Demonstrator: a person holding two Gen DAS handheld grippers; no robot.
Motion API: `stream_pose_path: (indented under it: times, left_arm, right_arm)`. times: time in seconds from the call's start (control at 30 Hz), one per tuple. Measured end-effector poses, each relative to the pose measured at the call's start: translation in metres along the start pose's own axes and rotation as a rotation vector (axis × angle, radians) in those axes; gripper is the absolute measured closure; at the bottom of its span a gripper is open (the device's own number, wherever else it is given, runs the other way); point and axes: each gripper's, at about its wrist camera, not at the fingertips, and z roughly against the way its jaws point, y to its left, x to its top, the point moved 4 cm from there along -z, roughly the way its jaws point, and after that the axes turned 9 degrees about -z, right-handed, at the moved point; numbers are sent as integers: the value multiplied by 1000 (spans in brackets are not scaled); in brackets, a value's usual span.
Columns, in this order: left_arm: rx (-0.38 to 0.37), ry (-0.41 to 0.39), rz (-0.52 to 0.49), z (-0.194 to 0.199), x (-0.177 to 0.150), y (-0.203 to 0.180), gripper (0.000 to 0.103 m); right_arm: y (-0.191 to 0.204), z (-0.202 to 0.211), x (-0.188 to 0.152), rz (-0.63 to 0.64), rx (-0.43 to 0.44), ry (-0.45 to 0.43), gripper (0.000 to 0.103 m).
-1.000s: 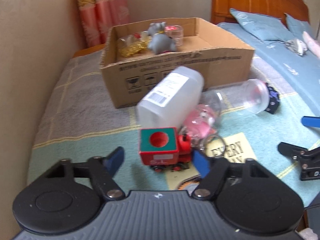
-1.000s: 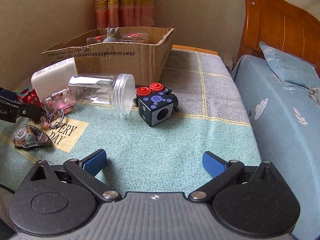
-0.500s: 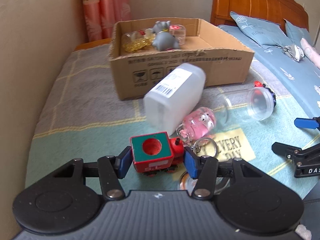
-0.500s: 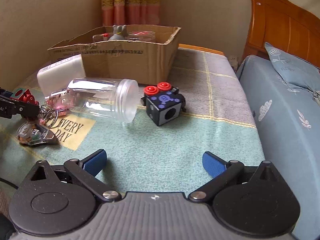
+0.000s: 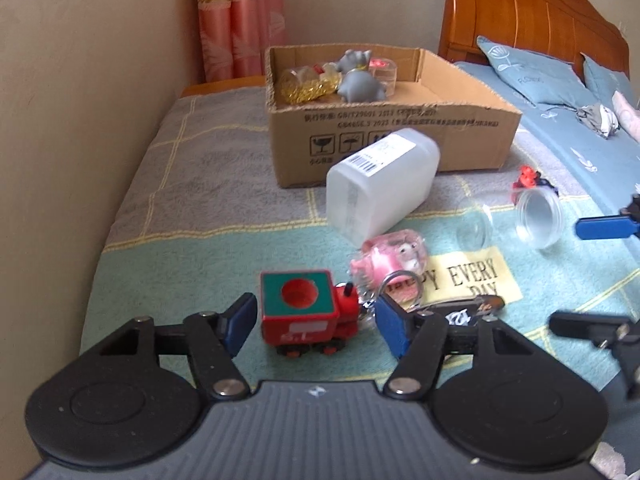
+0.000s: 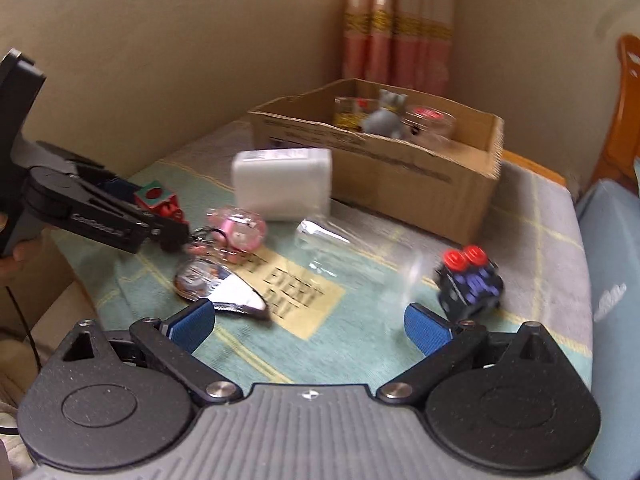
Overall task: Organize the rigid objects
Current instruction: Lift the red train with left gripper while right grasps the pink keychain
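Your left claw has just been opening, and the red toy train sits between its blue pads, not squeezed. Past it lie a pink keychain, a white bottle and a cardboard box.

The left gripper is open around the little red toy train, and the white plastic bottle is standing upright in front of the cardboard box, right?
Not quite. The white plastic bottle lies on its side, as the left wrist view shows. The rest holds: the left gripper is open around the red toy train, and the bottle is in front of the cardboard box.
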Motion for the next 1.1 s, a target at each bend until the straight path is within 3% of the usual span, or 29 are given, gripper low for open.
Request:
stream_pose_path:
  times: [0.1, 0.2, 0.4, 0.73, 1.1]
  left_arm:
    - [1, -14, 10, 3, 1, 3, 39]
    - [-19, -1, 22, 0, -3, 10, 53]
    - [-49, -10, 48, 3, -7, 21, 53]
    - [-93, -13, 40, 8, -14, 32, 53]
    - [-156, -10, 42, 12, -18, 43, 53]
  right_arm:
    - [17, -7, 3, 53, 43, 18, 4]
    - [34, -13, 5, 109, 75, 28, 6]
    - [51, -34, 10, 165, 121, 64, 11]
    - [46, -70, 40, 33, 132, 110, 28]
    - [55, -91, 61, -31, 138, 130, 30]
